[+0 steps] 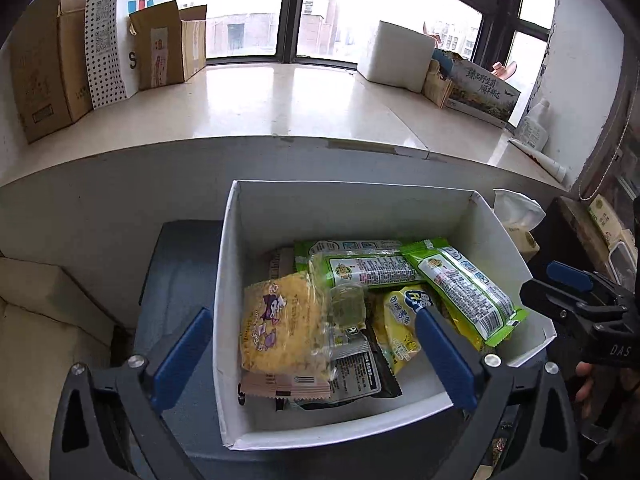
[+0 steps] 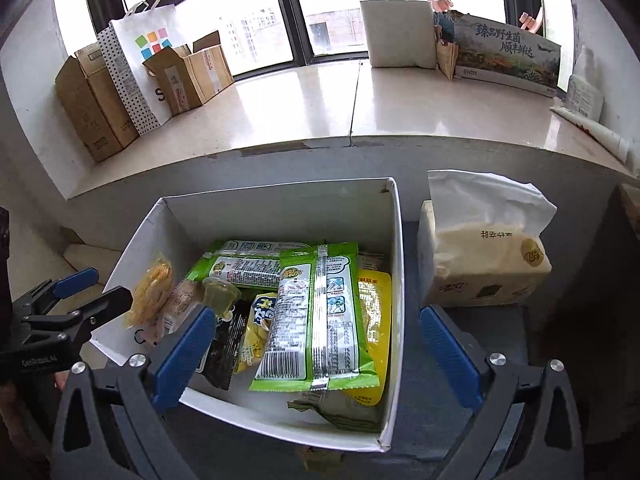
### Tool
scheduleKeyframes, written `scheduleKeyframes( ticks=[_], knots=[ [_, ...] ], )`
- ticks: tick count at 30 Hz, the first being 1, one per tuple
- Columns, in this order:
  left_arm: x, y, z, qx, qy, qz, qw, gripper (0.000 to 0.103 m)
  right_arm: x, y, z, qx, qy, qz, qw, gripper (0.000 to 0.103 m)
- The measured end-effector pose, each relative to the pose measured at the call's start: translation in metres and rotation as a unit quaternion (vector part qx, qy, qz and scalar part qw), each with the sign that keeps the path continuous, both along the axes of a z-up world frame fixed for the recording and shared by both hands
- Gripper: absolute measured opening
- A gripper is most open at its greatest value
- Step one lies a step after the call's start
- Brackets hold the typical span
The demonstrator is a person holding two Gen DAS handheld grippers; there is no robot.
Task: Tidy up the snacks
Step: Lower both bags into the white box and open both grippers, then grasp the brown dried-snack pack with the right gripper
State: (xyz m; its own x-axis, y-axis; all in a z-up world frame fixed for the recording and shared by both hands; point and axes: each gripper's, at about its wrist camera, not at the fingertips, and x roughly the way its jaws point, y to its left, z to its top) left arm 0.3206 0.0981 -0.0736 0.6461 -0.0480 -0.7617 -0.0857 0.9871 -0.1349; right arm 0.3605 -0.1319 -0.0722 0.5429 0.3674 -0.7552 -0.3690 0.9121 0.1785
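Left wrist view: we hover both spread, empty grippers, left gripper (image 1: 316,356) and right gripper (image 2: 316,356), over the white box (image 1: 228,280) of snacks (image 1: 464,284); next, probably tidying packets.

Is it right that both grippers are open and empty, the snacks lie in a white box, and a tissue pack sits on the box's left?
Nearly. The tissue pack sits to the right of the white box, not its left; the right wrist view shows this plainly. The rest holds: the left gripper and right gripper are open and empty, and the snacks lie in the box.
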Motion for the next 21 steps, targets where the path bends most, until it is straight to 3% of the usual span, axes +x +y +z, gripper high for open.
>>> scheduleKeyframes(
  ticks=[5,11,16,21],
  knots=[
    [-0.024,-0.012,0.007,0.009,-0.011,-0.014,0.9998,0.103,-0.034,-0.02,0.025,0.025,-0.034,0.007,0.999,0.103],
    [-0.093,-0.043,0.022,0.003,-0.048,-0.061,0.997,0.103,-0.109,-0.054,0.043,0.04,-0.086,0.024,0.995,0.103],
    [-0.165,-0.074,0.018,-0.004,-0.061,-0.085,0.9945,0.103,-0.163,-0.088,0.011,0.003,-0.089,-0.017,0.996,0.103],
    [-0.225,-0.094,0.004,-0.022,-0.049,-0.074,0.9958,0.103,-0.205,-0.114,-0.035,0.006,-0.046,-0.053,0.998,0.103]
  ],
)
